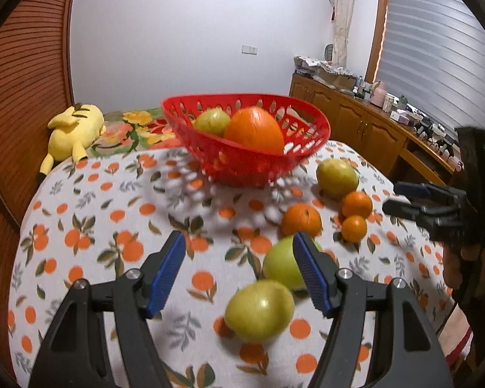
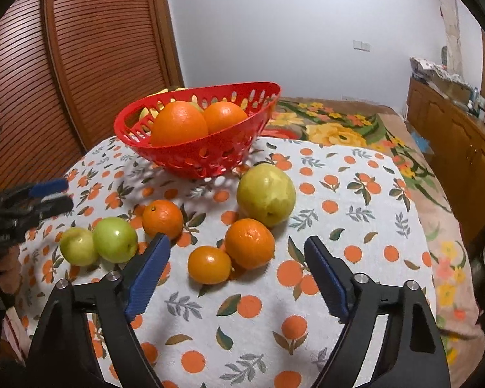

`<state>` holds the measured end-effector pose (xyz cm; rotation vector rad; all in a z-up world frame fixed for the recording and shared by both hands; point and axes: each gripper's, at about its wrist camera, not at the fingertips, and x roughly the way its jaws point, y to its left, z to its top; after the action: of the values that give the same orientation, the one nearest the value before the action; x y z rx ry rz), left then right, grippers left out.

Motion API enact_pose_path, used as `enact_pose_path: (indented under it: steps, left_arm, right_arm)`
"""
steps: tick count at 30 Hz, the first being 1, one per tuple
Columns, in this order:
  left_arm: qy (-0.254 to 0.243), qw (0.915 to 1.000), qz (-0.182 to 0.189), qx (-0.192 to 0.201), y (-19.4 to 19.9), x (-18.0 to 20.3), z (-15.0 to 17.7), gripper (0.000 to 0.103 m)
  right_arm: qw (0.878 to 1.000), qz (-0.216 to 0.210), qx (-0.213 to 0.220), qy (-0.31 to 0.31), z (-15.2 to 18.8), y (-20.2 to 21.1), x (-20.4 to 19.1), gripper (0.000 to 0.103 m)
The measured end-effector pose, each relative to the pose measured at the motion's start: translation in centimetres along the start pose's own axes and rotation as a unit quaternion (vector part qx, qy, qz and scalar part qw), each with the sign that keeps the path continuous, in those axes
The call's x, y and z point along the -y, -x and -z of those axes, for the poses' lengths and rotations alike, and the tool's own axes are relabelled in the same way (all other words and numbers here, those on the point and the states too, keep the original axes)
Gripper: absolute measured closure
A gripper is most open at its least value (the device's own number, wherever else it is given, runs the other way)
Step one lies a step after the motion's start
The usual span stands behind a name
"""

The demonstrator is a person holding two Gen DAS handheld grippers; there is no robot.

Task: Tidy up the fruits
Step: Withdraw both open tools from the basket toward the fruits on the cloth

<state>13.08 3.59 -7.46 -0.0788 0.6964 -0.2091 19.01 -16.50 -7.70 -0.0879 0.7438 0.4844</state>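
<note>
A red basket (image 1: 242, 165) (image 2: 194, 158) at the far side of the table holds large oranges (image 2: 179, 123) and a yellow-green fruit (image 1: 211, 121). On the cloth lie a big yellow pear (image 2: 265, 190), three small oranges (image 2: 249, 242) (image 2: 209, 264) (image 2: 162, 218) and two green apples (image 1: 258, 310) (image 1: 281, 265). My left gripper (image 1: 239, 252) is open; the nearer apple sits low between its fingers, untouched. My right gripper (image 2: 237, 245) is open just short of two small oranges, holding nothing. Each gripper shows in the other's view (image 1: 391, 198) (image 2: 68, 194).
The table (image 2: 355, 213) has an orange-print cloth. A yellow plush toy (image 1: 72, 129) lies on a floral blanket (image 2: 339, 132) behind it. A wooden slatted door (image 2: 80, 48) stands at the left, and a cluttered wooden cabinet (image 1: 371, 123) at the right.
</note>
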Motion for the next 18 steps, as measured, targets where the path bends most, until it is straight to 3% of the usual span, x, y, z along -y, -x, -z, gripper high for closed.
enact_pose_path:
  steps: [18]
  left_arm:
    - [0.017, 0.9991, 0.015, -0.036, -1.1, -0.1, 3.9, 0.034]
  right_arm:
    - [0.999, -0.023, -0.041, -0.008, 2.1, -2.5, -2.2, 0.043]
